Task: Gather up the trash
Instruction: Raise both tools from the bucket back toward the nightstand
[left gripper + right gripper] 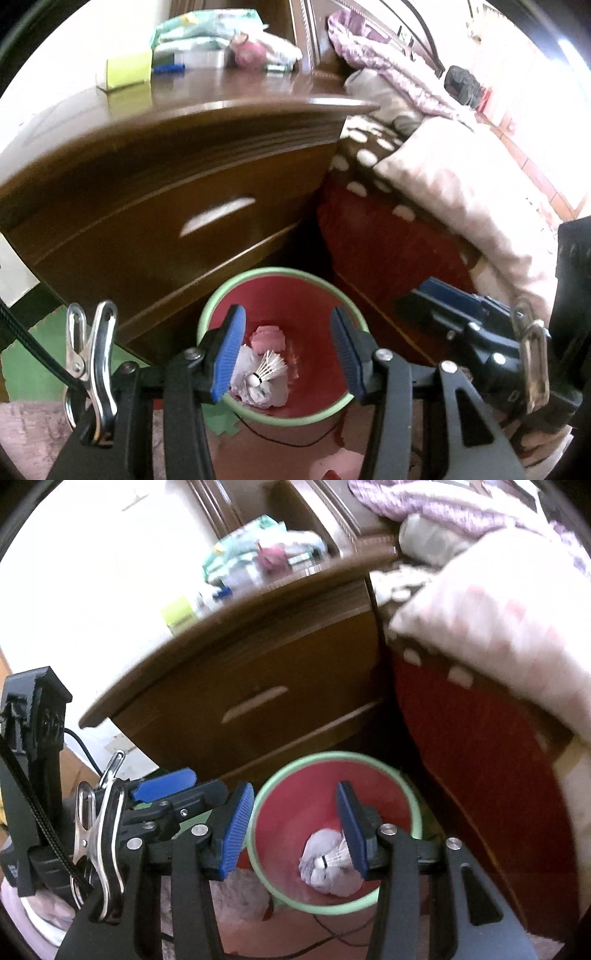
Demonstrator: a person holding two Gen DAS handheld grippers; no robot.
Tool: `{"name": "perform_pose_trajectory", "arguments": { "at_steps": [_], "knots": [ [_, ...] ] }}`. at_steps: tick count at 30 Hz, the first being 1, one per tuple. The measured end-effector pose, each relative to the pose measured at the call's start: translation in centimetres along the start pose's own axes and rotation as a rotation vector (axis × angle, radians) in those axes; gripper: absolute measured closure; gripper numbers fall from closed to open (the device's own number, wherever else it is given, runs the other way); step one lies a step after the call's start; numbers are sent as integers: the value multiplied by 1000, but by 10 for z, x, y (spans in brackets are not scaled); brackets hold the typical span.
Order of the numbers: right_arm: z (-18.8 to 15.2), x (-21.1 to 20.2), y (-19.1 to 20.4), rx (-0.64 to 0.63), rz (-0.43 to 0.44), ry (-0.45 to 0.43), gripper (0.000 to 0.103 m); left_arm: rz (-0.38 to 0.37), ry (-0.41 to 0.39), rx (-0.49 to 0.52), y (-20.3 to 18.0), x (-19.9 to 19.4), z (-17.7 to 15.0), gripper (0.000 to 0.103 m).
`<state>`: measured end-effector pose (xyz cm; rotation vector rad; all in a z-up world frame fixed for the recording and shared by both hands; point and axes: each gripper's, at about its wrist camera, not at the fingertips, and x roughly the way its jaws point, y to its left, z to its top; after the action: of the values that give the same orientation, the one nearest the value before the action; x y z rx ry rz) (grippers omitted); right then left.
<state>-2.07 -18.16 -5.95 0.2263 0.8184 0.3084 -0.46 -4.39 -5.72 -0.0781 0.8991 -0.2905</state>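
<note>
We see a glossy wooden nightstand (184, 155), a smooth plastic bin (284, 273) holding crumpled paper (243, 369), ribbed rubbery pads (229, 354), and a shiny metal clip (92, 369).

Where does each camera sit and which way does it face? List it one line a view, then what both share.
Left wrist: on the left gripper, looking down into the bin by the nightstand; shows its own open fingers and the right gripper at the right edge.
Right wrist: on the right gripper, looking down at the bin from further right; shows its own open fingers and the left gripper at the left.
Shared: bin, shuttlecock, crumpled paper, nightstand, bed.
</note>
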Motion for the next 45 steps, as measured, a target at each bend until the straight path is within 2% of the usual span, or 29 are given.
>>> {"name": "perform_pose_trajectory", "arguments": {
  "at_steps": [8,14,24,31,38,45],
  "knots": [
    [29,-47,1,-41,-2,-171,55,-17,-69,-4,-7,-34,28,53],
    [61,-81,14,-140,-40,-287,55,-9,-128,0,-7,-54,60,53],
    [100,-94,8,-187,-49,-319,55,12,-147,28,-10,-63,121,52],
    [123,-84,7,-219,-38,-337,55,22,-153,55,-14,-45,170,52],
    [147,-58,9,-211,-41,-372,55,45,-158,-17,-6,-7,221,52],
    [157,-22,-5,-169,-60,-380,55,131,-161,-36,1,41,258,51]
  ]
}}
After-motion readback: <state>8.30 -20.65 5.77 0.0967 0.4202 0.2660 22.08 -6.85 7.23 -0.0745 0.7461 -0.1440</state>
